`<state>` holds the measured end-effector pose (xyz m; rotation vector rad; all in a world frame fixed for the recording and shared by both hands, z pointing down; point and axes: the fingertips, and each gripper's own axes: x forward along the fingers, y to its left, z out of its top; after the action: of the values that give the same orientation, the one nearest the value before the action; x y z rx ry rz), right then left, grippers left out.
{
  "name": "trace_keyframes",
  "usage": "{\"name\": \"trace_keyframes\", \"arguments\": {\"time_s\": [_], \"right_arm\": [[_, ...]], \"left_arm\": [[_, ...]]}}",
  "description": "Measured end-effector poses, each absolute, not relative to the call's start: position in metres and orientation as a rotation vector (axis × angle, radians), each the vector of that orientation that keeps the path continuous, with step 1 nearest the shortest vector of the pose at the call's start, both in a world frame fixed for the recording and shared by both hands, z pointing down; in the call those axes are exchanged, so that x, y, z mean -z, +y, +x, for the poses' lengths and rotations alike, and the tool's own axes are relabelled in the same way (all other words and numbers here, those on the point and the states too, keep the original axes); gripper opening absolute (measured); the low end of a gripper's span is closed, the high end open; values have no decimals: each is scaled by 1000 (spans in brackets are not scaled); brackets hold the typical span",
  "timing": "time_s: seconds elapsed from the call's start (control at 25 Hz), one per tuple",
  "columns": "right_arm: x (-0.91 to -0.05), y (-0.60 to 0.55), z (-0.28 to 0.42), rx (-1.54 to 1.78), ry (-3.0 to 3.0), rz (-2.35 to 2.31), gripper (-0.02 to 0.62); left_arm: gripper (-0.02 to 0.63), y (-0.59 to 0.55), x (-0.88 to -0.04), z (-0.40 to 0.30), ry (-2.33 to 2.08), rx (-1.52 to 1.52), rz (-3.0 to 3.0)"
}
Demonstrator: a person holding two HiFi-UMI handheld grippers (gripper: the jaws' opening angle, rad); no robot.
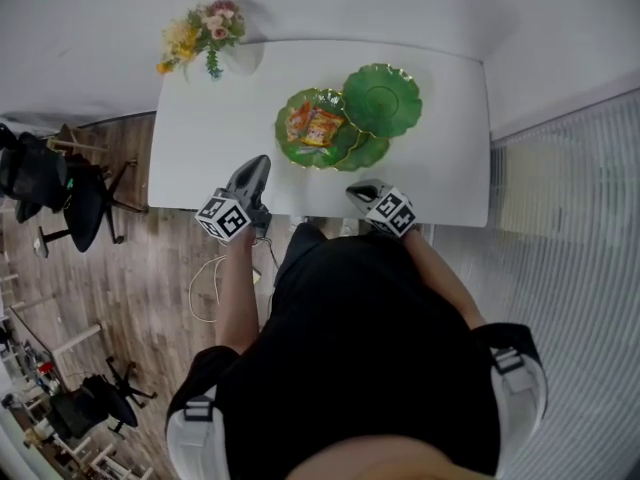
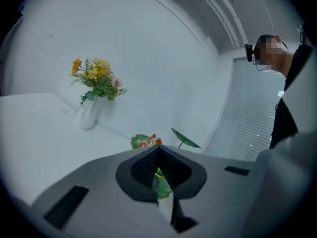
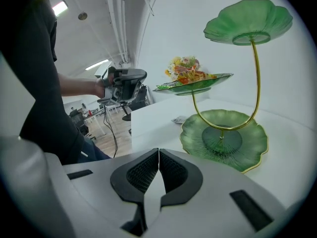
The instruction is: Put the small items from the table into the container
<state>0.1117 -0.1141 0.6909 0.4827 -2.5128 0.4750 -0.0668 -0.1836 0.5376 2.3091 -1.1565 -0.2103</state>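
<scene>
A white desk [image 1: 205, 138], snack packets [image 1: 316, 125] on a green tiered stand [image 1: 383, 98], left tongs [image 1: 257, 163] pinched shut and empty, right tongs [image 1: 359, 189] likewise shut, empty

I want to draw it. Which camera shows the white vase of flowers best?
The left gripper view: the white vase of yellow and pink flowers stands side-on, unblocked. The head view shows it tiny from above; the right gripper view, hardly.

A green tiered stand [image 1: 382, 99] is seen at the middle of the white bench [image 1: 200, 138], with orange packets [image 1: 315, 125] held in its left tray [image 1: 288, 133]. A vase of flowers [image 1: 205, 33] is placed at the far left corner. The left gripper [image 1: 260, 163] and the right gripper [image 1: 357, 190] are held at the near edge.
</scene>
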Motion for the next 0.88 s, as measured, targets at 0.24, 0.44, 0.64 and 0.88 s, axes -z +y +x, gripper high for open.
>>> {"name": "trace_keyframes", "arguments": {"time_s": [0.24,0.44,0.64,0.88], "right_arm": [[-674,-115,104,-432,-2548,449,25],[-671,-119,102,-412,-2552,455,25],[-665,-122,100,-398,-2570,467,24],[-665,-126,103,-387,-2571,476,25]], "left_arm": [[3,-157,-570,-48,-1131,173,2268],[3,-147,-583,-34,-1093,130,2272],[3,-140,-592,-25,-1065,51,2291],[3,-141,-601,-25,-1062,18,2280]]}}
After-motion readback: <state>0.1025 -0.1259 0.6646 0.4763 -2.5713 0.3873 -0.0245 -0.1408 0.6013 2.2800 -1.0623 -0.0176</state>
